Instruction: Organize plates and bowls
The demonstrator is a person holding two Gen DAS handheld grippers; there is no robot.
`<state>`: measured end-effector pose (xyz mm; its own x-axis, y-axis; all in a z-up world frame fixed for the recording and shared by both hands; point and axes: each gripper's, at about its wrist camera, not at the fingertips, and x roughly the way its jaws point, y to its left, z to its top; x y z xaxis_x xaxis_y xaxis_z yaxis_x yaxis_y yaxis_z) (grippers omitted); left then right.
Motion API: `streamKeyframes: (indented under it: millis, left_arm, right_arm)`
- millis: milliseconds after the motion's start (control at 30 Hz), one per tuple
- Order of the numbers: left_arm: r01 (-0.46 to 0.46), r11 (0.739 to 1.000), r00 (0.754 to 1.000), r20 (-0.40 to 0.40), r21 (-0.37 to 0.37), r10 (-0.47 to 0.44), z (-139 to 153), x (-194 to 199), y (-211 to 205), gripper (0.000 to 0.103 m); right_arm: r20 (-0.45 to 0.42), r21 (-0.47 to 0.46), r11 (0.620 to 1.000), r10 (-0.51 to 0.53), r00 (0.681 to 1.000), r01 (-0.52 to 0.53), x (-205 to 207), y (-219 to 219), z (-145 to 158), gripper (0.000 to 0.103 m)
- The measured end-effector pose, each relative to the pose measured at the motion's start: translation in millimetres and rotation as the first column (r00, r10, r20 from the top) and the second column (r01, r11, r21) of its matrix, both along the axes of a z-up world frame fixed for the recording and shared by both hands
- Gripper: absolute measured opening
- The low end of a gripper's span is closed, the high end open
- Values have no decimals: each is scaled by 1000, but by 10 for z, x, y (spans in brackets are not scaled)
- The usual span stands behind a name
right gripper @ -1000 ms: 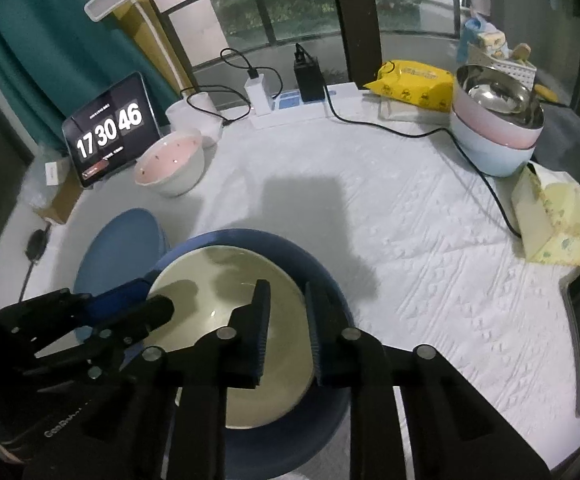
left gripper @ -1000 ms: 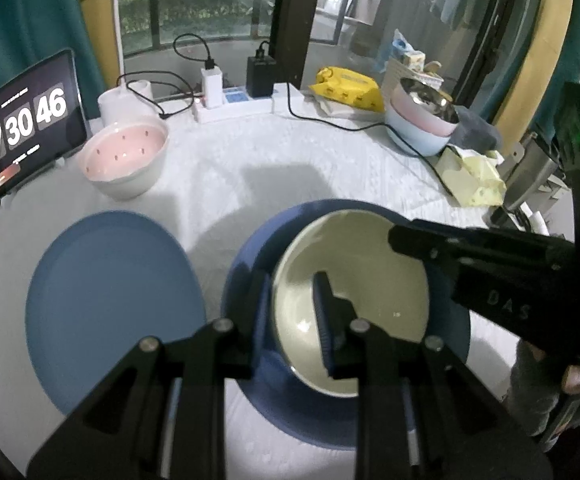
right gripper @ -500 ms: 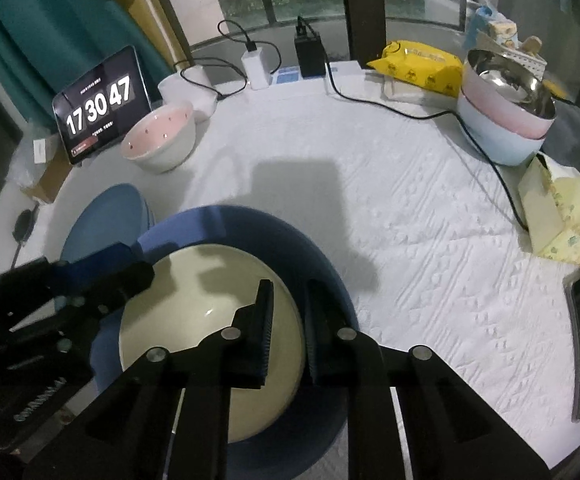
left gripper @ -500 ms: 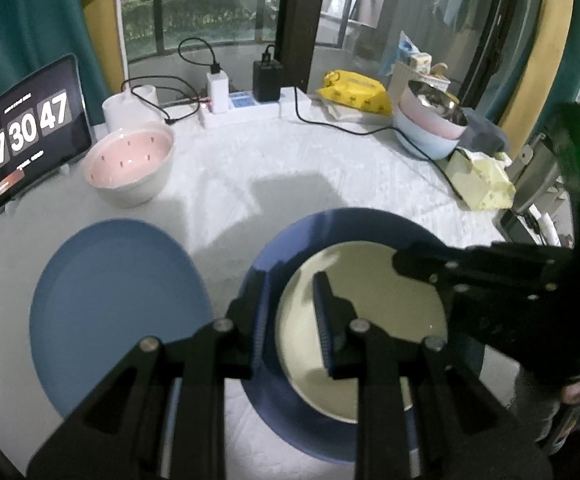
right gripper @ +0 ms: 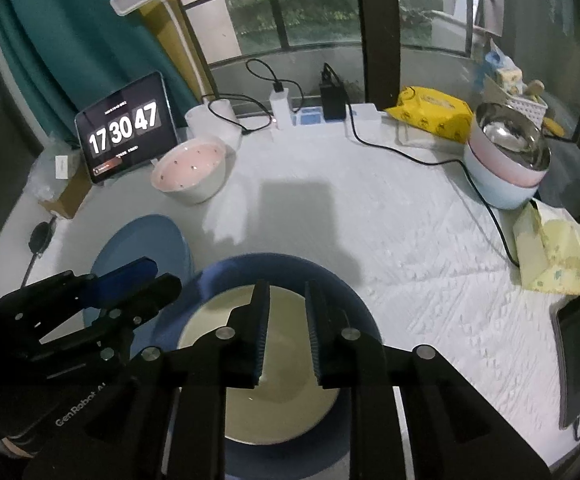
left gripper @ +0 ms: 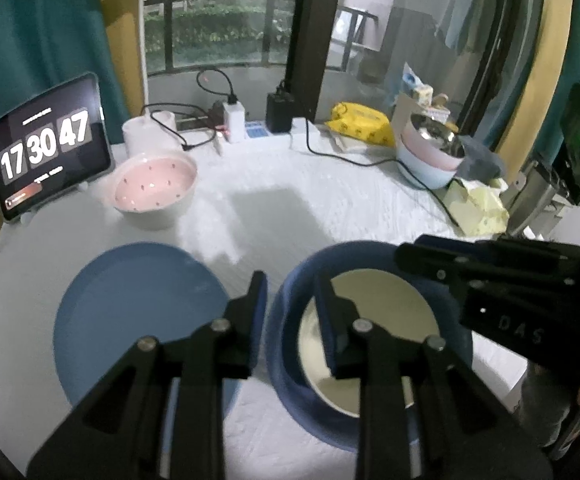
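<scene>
Opening above the cream bowl (right gripper: 266, 364) nested in the dark blue plate (right gripper: 330, 280), both the left gripper (left gripper: 290, 296) and right gripper (right gripper: 288, 312) held nothing, light blue plate (left gripper: 130, 312) lying leftward, nearer the left.

Dim window daylight, soft shadows on the tablecloth (left gripper: 290, 216), slight blur, fisheye-warped dark edges.

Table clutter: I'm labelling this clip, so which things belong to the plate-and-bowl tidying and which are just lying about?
Job:
cream bowl in dark blue plate
light blue plate
pink bowl
stacked bowls
left tongs, right tongs, both opening

Lying about:
tablet clock
power strip
yellow pack
phone
</scene>
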<state>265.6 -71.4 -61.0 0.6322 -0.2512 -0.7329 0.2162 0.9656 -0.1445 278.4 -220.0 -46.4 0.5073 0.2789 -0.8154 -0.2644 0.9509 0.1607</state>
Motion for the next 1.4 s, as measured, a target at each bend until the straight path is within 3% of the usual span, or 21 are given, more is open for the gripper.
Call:
streamKeyframes:
  millis: [233, 1400]
  left_arm:
    - [-43, 999, 998, 46, -25, 44, 109, -9, 262, 32]
    - [-148, 985, 985, 70, -89, 155, 134, 339, 1510, 34]
  right_arm:
    - [7, -13, 999, 32, 999, -32, 33, 225, 72, 27]
    - [2, -31, 997, 66, 998, -66, 557, 1322, 202, 28]
